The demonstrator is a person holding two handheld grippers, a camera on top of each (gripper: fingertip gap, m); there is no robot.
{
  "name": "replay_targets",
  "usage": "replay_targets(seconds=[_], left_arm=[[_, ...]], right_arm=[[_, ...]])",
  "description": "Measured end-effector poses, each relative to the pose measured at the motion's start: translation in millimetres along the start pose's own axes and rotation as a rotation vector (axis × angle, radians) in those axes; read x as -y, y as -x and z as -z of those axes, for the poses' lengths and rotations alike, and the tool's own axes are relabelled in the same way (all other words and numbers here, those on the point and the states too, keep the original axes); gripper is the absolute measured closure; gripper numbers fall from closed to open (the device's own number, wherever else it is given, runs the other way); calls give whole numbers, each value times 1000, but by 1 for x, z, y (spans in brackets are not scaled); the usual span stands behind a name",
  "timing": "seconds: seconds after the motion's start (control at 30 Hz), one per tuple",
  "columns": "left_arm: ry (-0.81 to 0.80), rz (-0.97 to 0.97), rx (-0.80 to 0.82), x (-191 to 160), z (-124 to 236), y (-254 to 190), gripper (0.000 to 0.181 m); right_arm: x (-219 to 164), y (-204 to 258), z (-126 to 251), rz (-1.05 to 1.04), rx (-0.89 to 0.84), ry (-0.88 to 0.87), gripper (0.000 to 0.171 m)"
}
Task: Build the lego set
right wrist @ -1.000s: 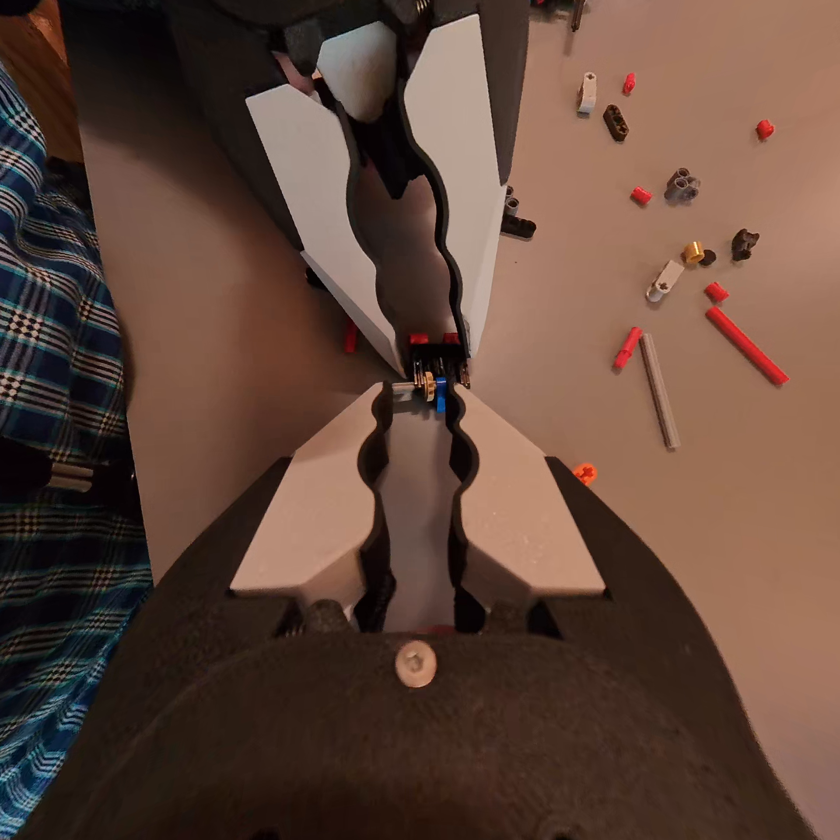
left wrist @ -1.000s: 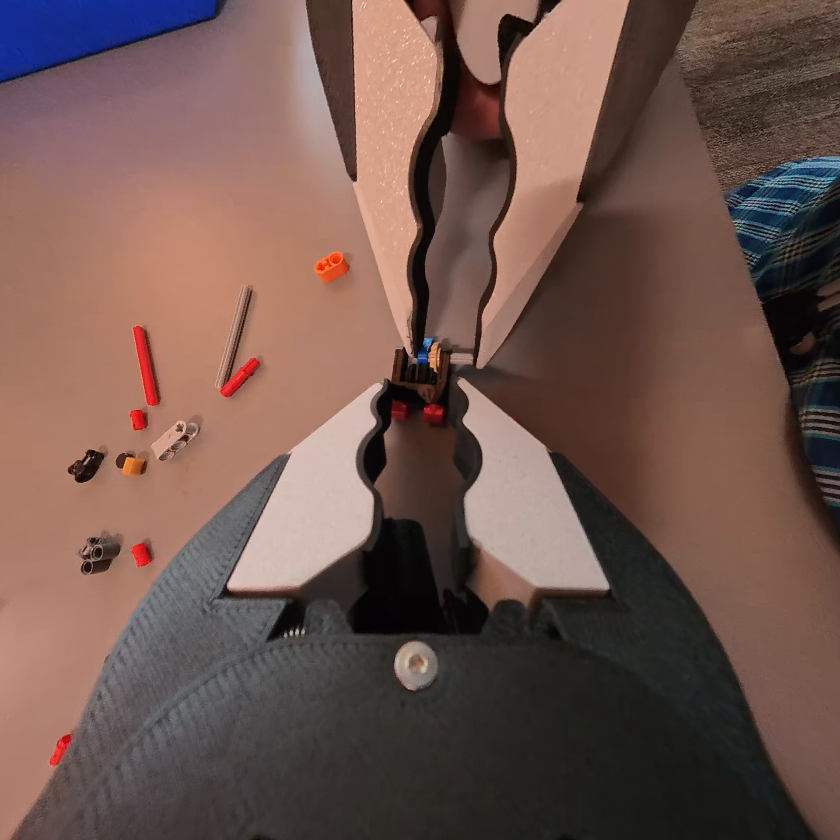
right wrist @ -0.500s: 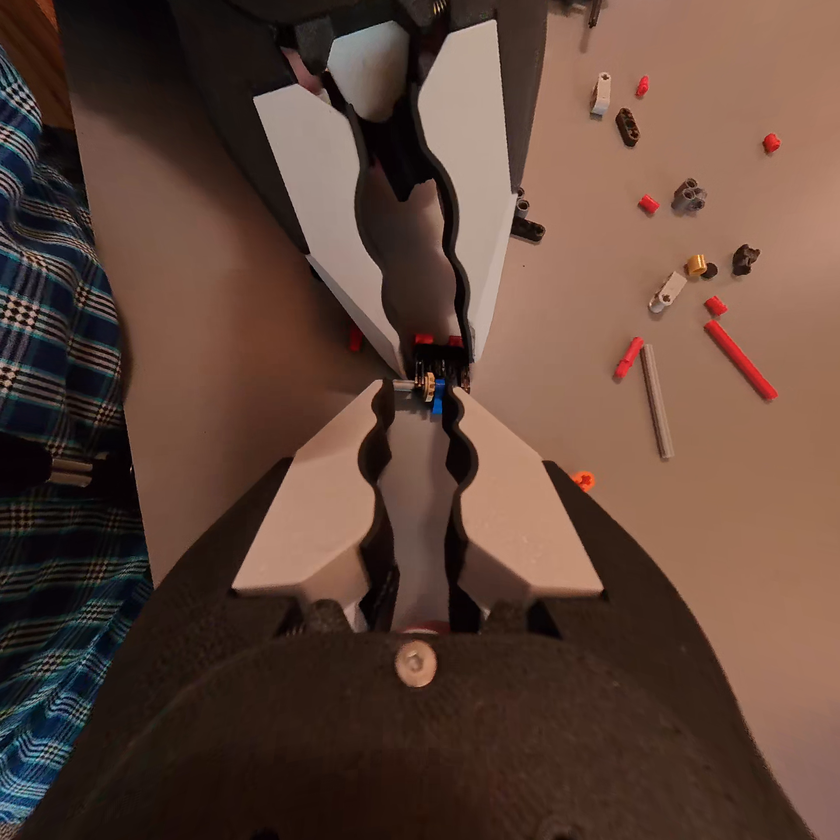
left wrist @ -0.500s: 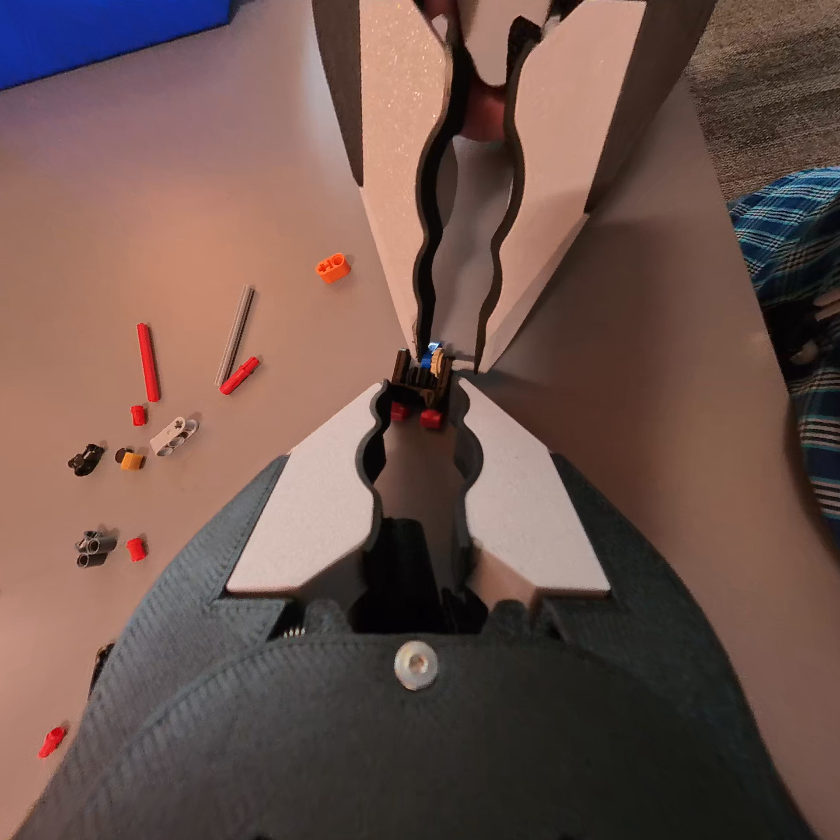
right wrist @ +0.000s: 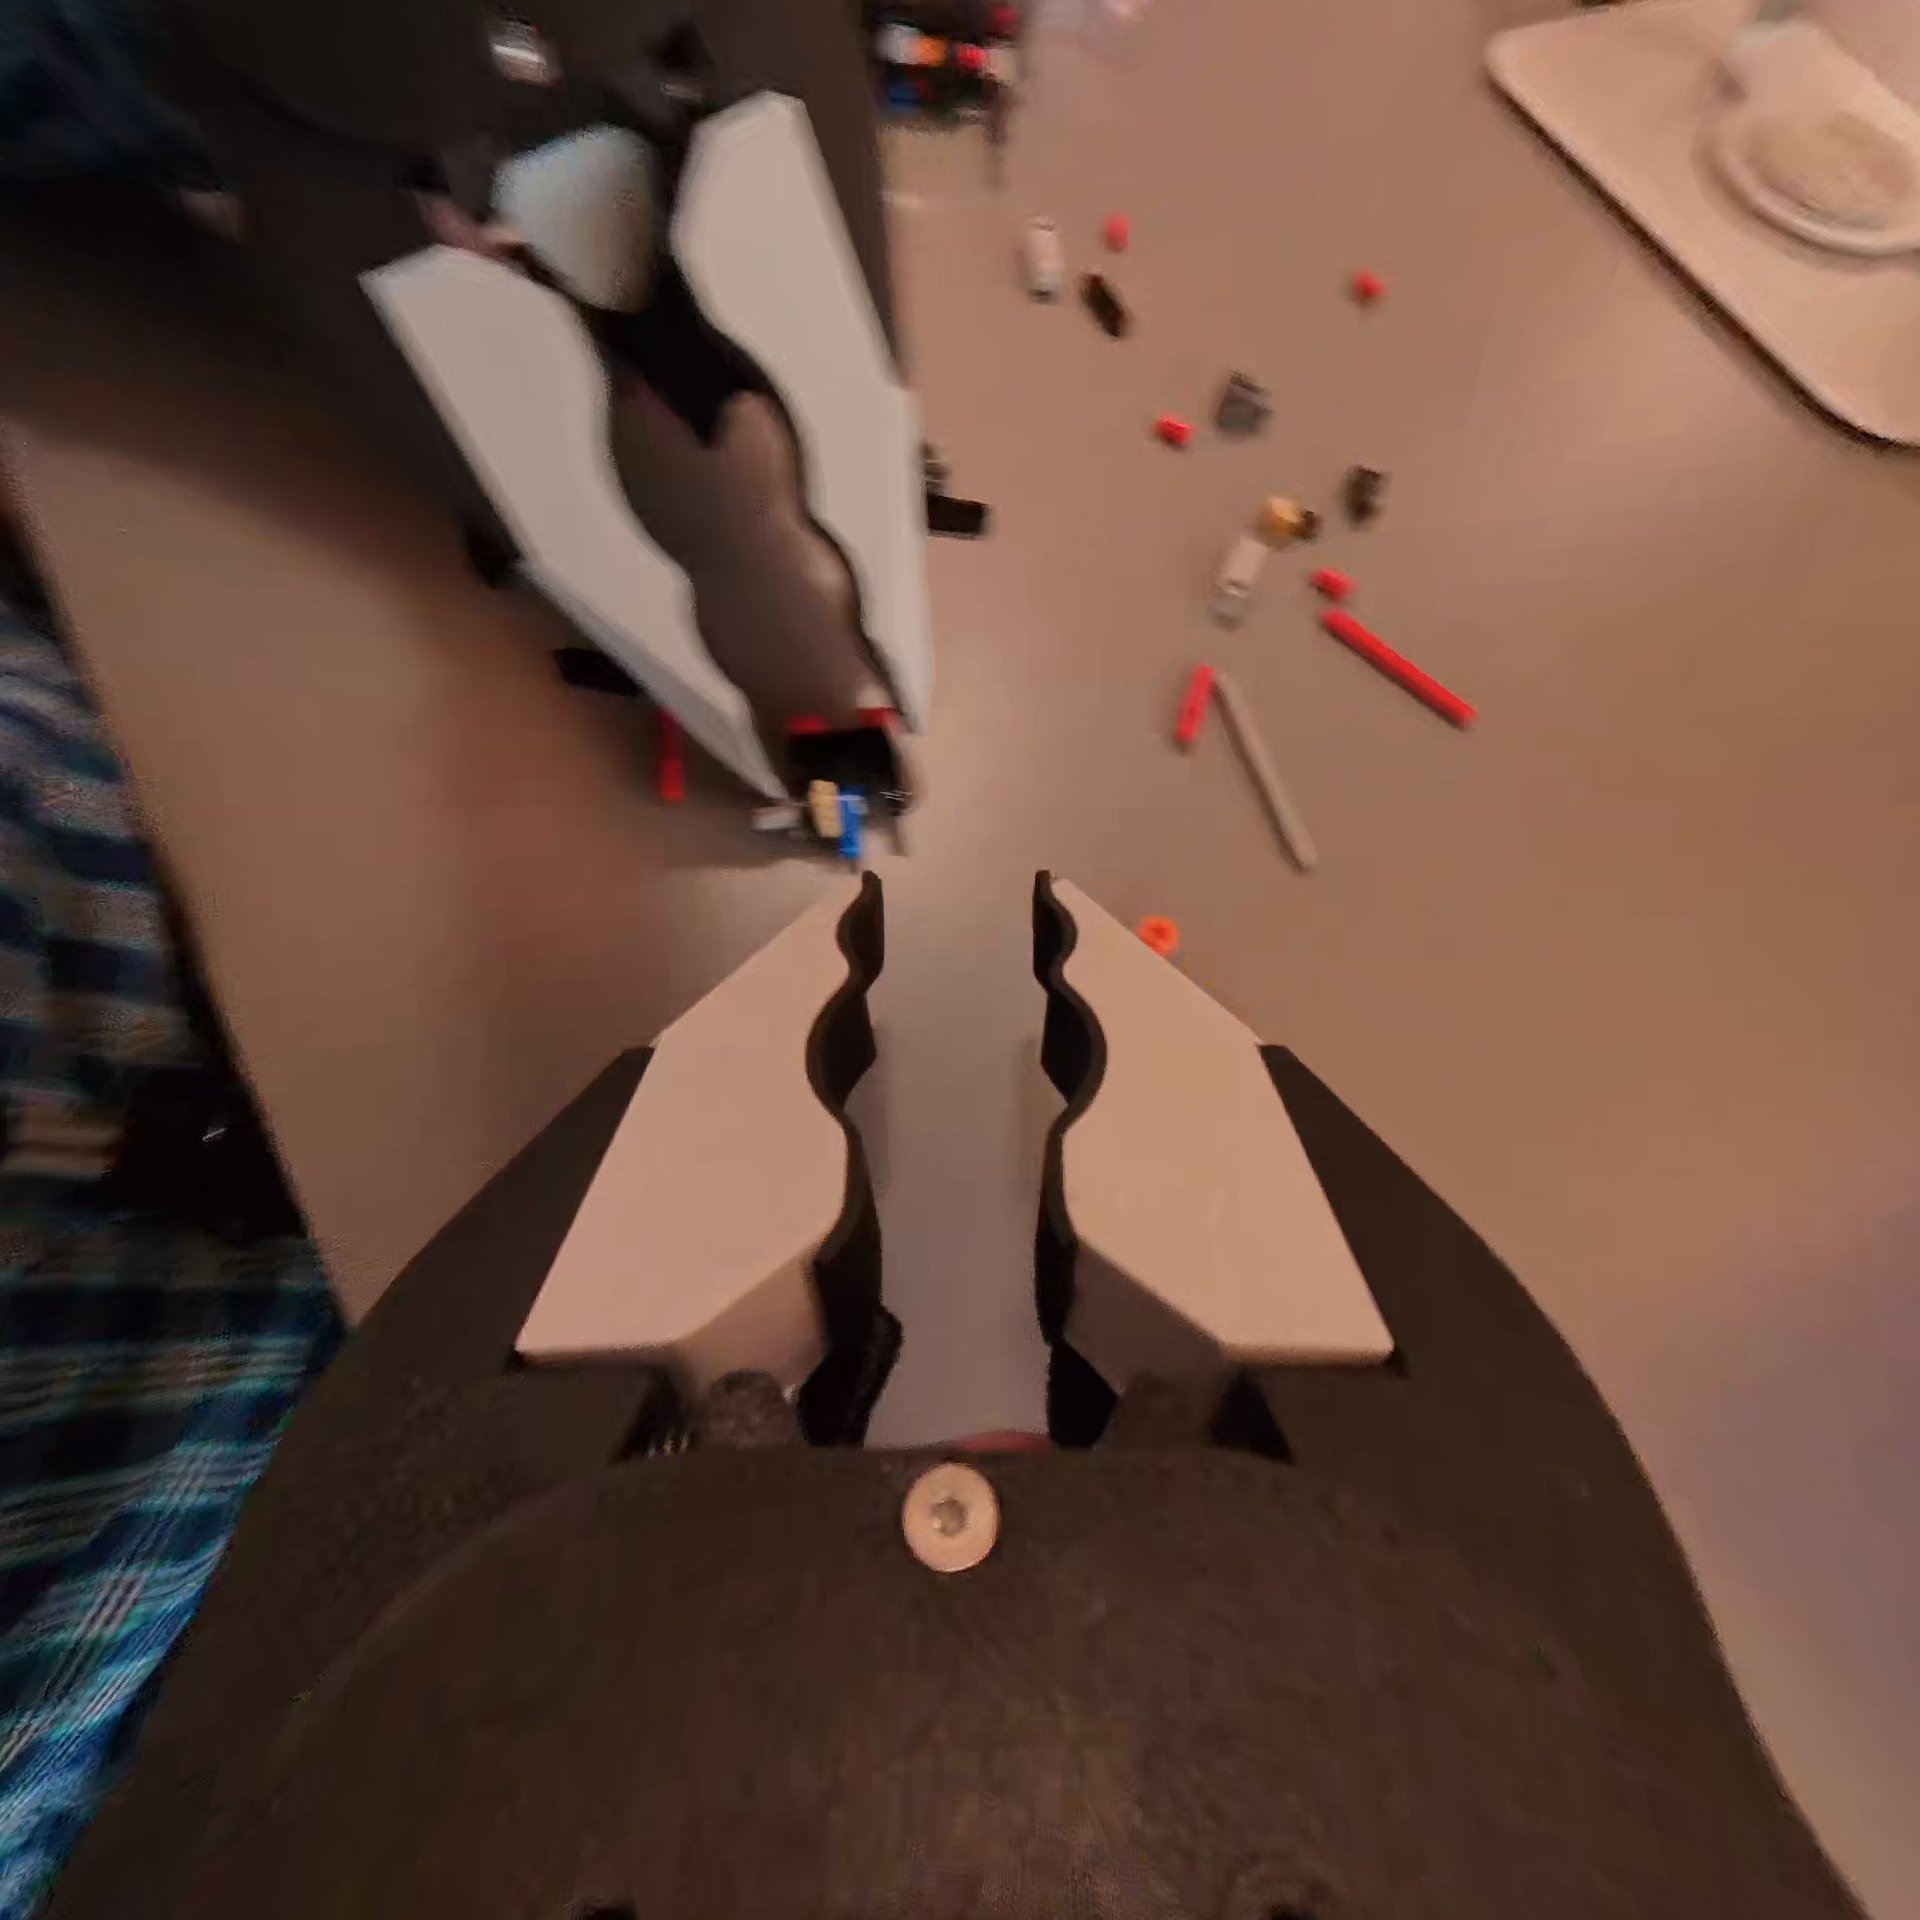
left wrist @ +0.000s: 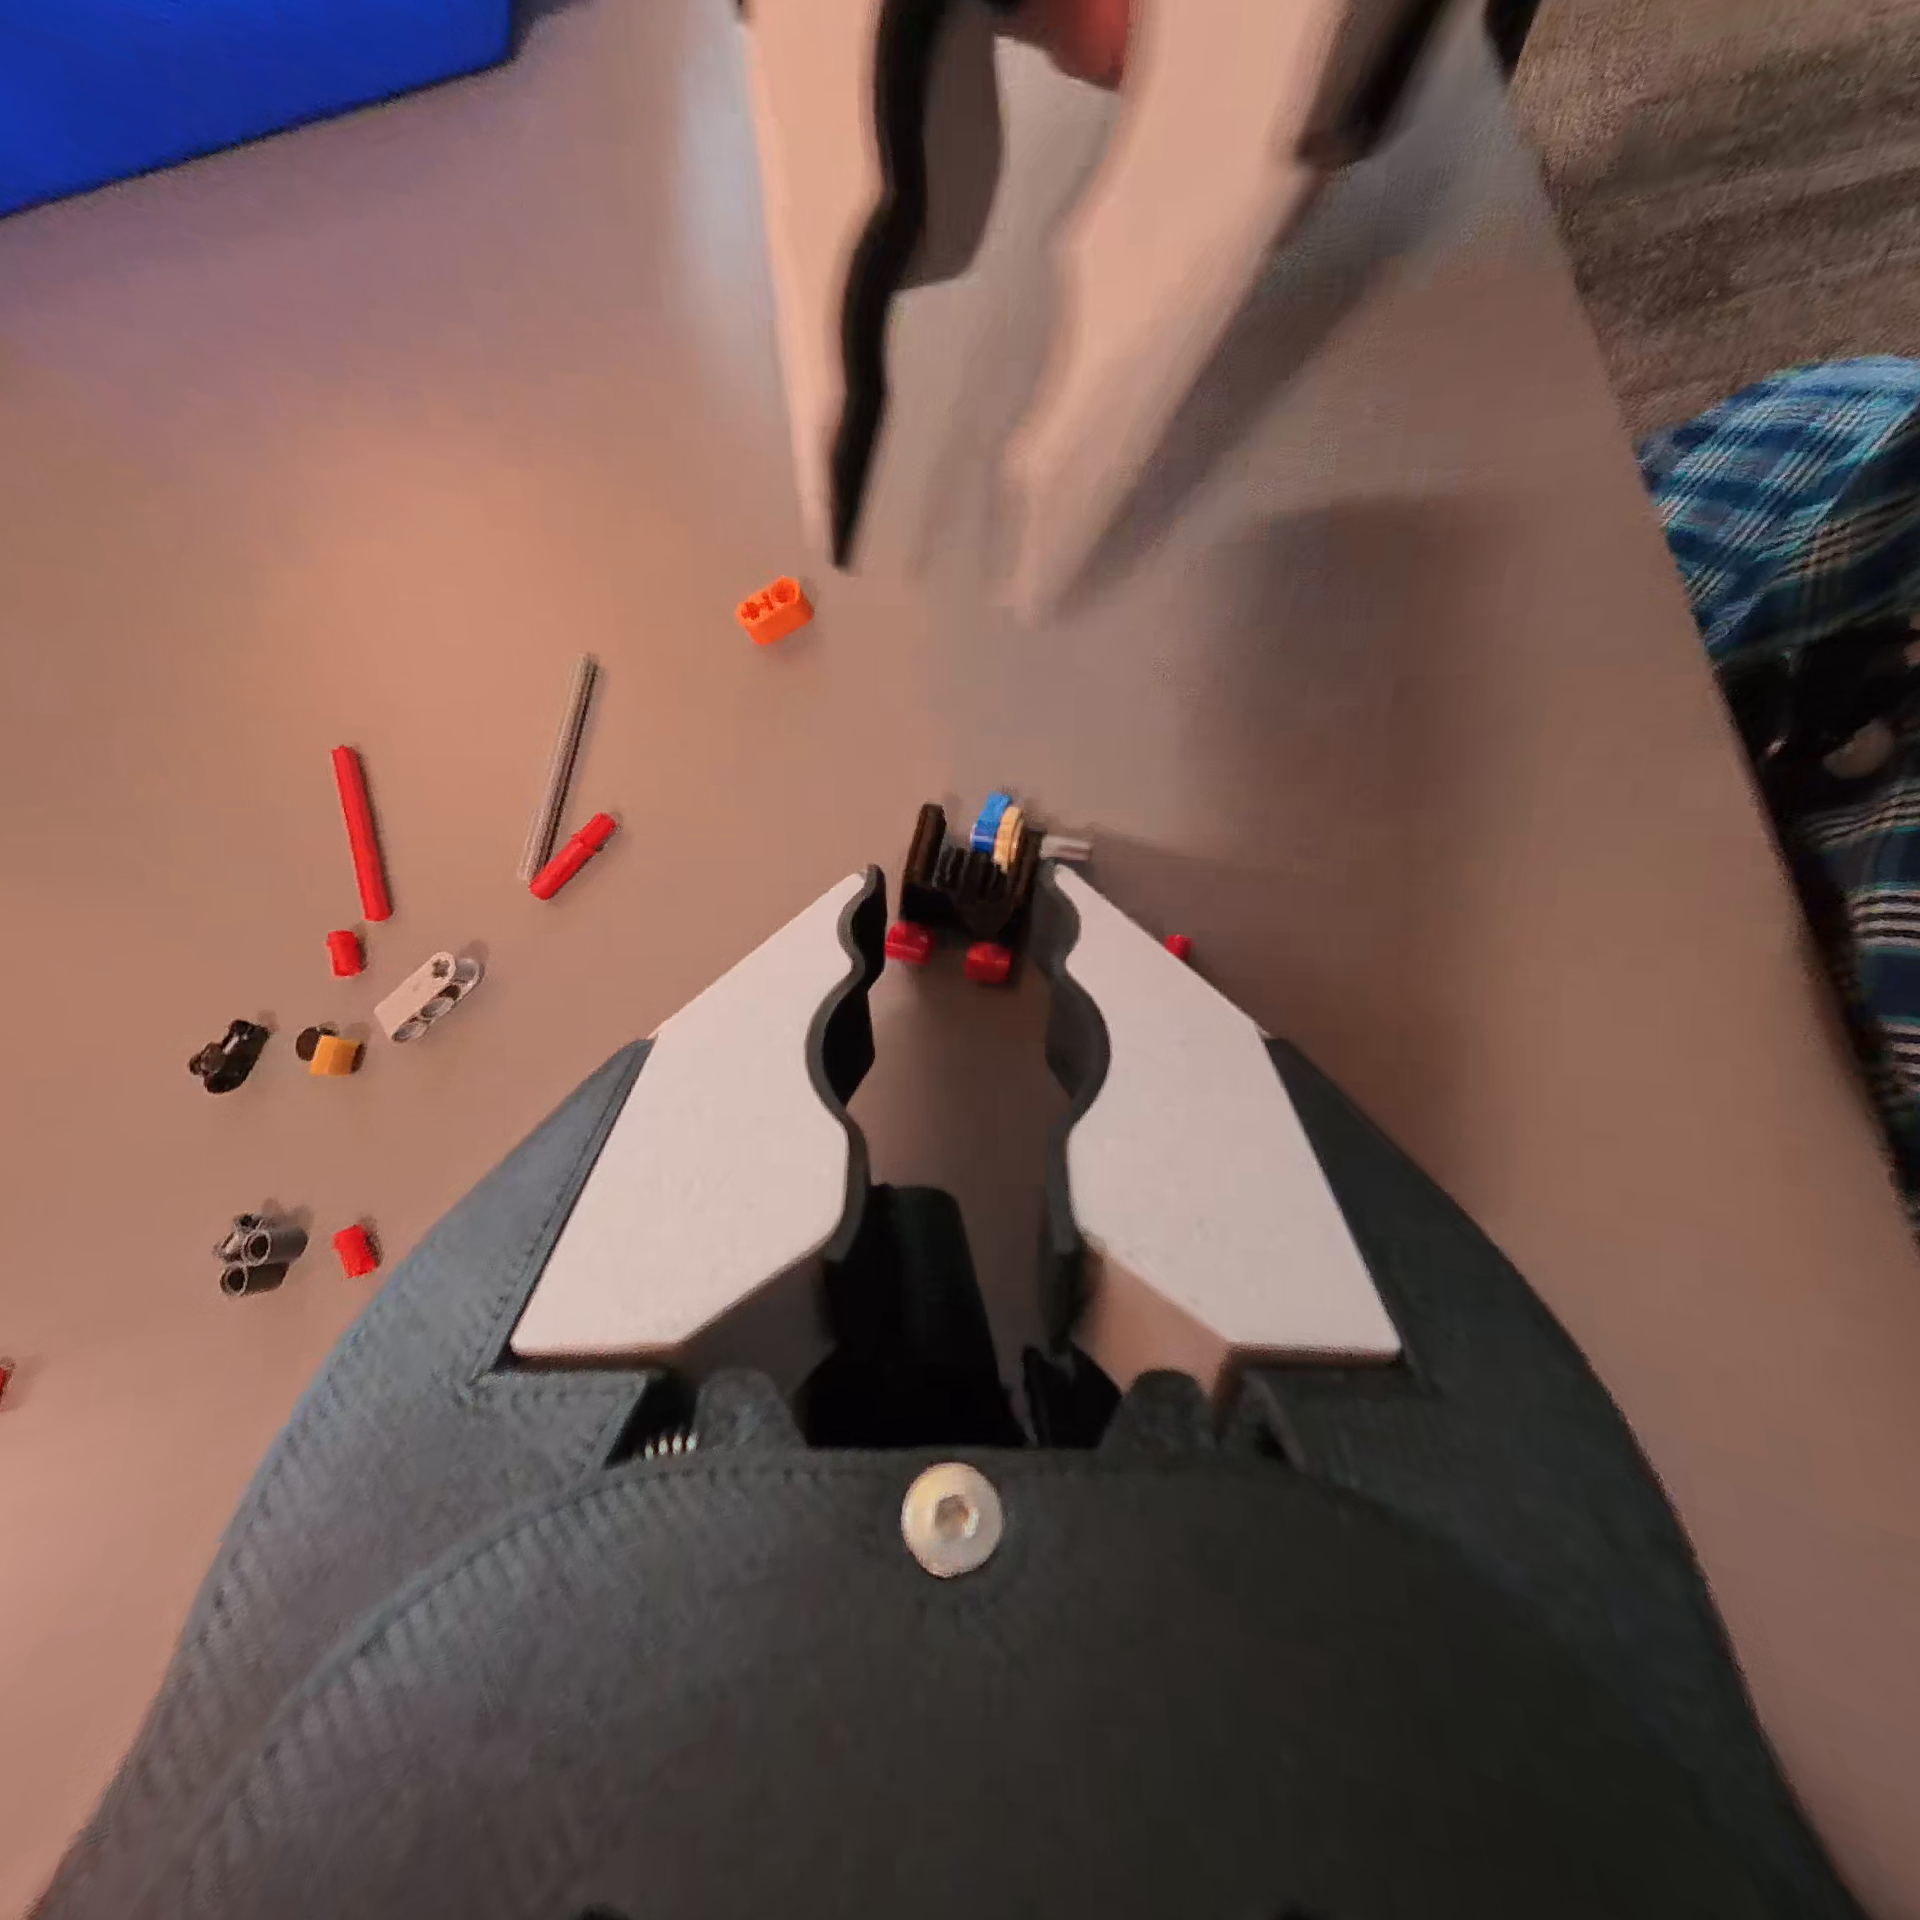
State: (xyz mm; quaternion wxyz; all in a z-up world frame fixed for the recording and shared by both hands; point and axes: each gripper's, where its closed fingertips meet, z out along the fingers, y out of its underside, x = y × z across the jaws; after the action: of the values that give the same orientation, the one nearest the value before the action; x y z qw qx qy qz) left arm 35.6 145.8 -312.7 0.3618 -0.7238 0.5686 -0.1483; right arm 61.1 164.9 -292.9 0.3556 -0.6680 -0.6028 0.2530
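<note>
**Left tongs clamping the small build, right tongs apart and clear of it**

In the left wrist view, the left tongs [left wrist: 961, 914] are sitting at the centre of the frame, clamped on the small black Lego assembly with red pins, a tan gear and a blue piece [left wrist: 966, 883]; it is sitting at their tips, just above the tan desk [left wrist: 1351, 727]. Left of the tongs, loose parts are lying scattered on the desk: a grey and black connector cluster [left wrist: 258, 1252], a white short beam [left wrist: 428, 995], a long red axle [left wrist: 361, 831] and a grey axle rod [left wrist: 559, 767]. Farther up, an orange two-hole connector [left wrist: 773, 609] is lying alone. At the top of the frame, the right tongs [left wrist: 935, 582] are showing blurred, fingers spread, well apart from the assembly.

In the right wrist view, the right tongs [right wrist: 954, 883] are standing apart at the centre with nothing between them. Just beyond and up-left, the assembly [right wrist: 840, 790] is sitting in the grip of the left tongs [right wrist: 831, 774]. In the upper right corner, a pale tray [right wrist: 1621, 260] is lying on the desk. Blue plaid fabric [right wrist: 94, 1351] is filling the left edge.
</note>
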Motion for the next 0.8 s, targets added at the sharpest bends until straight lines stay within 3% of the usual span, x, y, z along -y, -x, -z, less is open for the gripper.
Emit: replay_targets(seconds=[0.13, 0.23, 0.33, 0.53, 0.8], left_arm=[[2, 9, 19, 1, 7, 2, 152], [-11, 28, 37, 3, 12, 2, 152], [-16, 34, 54, 5, 14, 2, 153], [-1, 46, 63, 3, 17, 0, 150], [29, 100, 77, 7, 12, -8, 140]], right_arm=[[-19, -35, -1, -60, -141, 89, 150], [-30, -40, -10, -66, -152, 157, 150], [-28, -41, -14, -56, -165, 149, 166], [-19, -25, -9, -123, -78, 78, 167], [-10, -12, 3, -168, -125, 13, 167]])
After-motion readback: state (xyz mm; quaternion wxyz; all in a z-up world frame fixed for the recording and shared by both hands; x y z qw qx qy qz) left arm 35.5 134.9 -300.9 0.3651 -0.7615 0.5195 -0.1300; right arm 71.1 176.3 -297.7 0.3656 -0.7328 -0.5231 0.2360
